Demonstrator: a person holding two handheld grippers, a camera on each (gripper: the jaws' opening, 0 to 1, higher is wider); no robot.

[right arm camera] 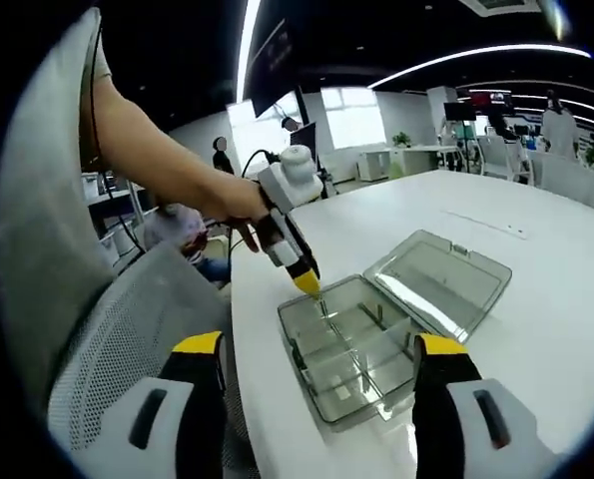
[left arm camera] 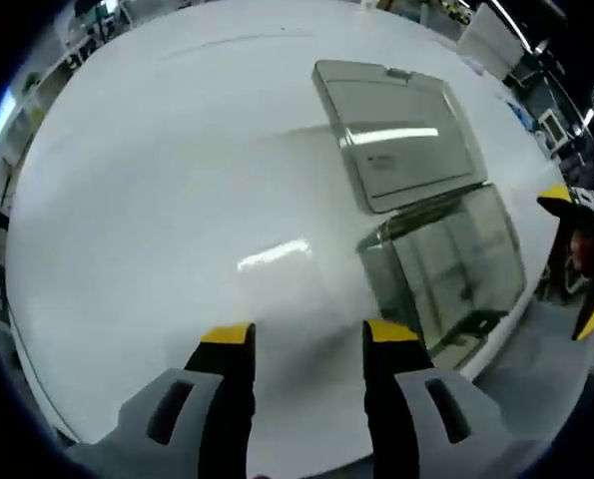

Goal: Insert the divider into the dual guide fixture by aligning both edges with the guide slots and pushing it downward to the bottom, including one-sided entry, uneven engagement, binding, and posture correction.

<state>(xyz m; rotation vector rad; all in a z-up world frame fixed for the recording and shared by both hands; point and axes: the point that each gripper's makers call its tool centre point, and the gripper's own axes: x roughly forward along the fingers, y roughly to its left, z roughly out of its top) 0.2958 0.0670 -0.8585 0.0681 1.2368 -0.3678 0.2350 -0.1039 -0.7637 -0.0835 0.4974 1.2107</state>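
Risks first: neither gripper had a divider in it, so the next grab would be on a thin clear strip that's hard to see against the clear compartment box point(right arm camera: 301, 361). Pinch it off-centre and I'd expect it to go in cocked, one edge in its slot and the other riding high, then bind. The box looked light and sat unrestrained close to the table's point(left arm camera: 177, 200) near edge, next to the mesh chair point(right arm camera: 127, 329), so pushing down hard on a jammed strip could skid or tip it off that edge. Left gripper point(left arm camera: 308, 334) had its fingers moderately apart with nothing between them, over bare table beside the box; from the right gripper view its yellow tip pointed down just above the box's near corner. Right gripper point(right arm camera: 318, 347) had its fingers wide and empty, back from the box on the edge side. Divider strips point(right arm camera: 378, 315) stood upright inside the box, top edges up; long axis looked to run across the short side of the box, couldn't tell if fully seated. Lid point(right arm camera: 441, 279) lay open flat on the far side, towards table centre
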